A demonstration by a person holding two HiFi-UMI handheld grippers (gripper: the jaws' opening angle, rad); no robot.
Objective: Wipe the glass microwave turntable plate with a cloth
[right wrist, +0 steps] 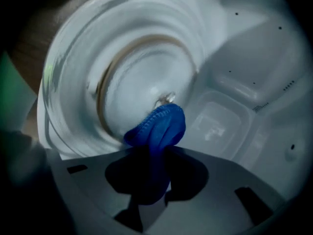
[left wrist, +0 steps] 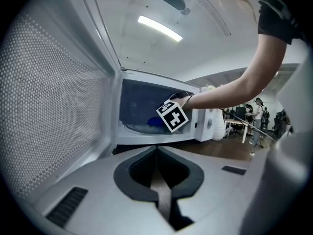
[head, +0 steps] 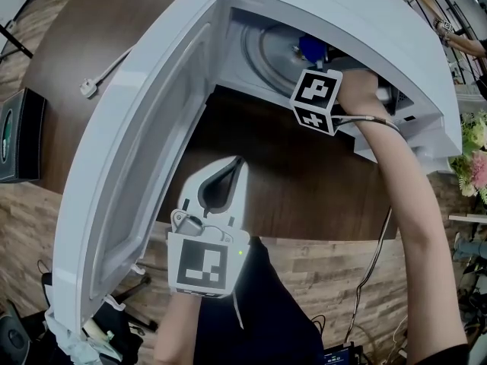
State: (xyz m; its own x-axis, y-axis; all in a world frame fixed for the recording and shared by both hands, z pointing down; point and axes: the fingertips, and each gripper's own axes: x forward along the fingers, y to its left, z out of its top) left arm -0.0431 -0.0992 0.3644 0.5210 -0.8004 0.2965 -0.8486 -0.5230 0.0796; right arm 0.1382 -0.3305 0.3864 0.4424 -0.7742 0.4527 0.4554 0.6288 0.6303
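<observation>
A white microwave (head: 365,6) stands open on the dark table. Its round glass turntable plate (right wrist: 127,67) lies on the oven floor; it also shows as the plate (head: 266,48) in the head view. My right gripper (right wrist: 156,131) reaches inside the cavity, shut on a bunched blue cloth (right wrist: 159,124) that touches the plate near its centre. That cloth (head: 310,48) peeks out past the right gripper's marker cube (head: 316,99). My left gripper (head: 221,185) hovers outside, in front of the door, jaws shut with nothing between them; from the left gripper view the blue cloth (left wrist: 155,123) is a small patch.
The microwave door (head: 129,166) swings wide to the left, close beside my left gripper. A white plug and cord (head: 91,86) lie on the brown table (head: 304,181). A dark box (head: 19,135) sits at the left edge. Flowers (head: 473,154) stand at right.
</observation>
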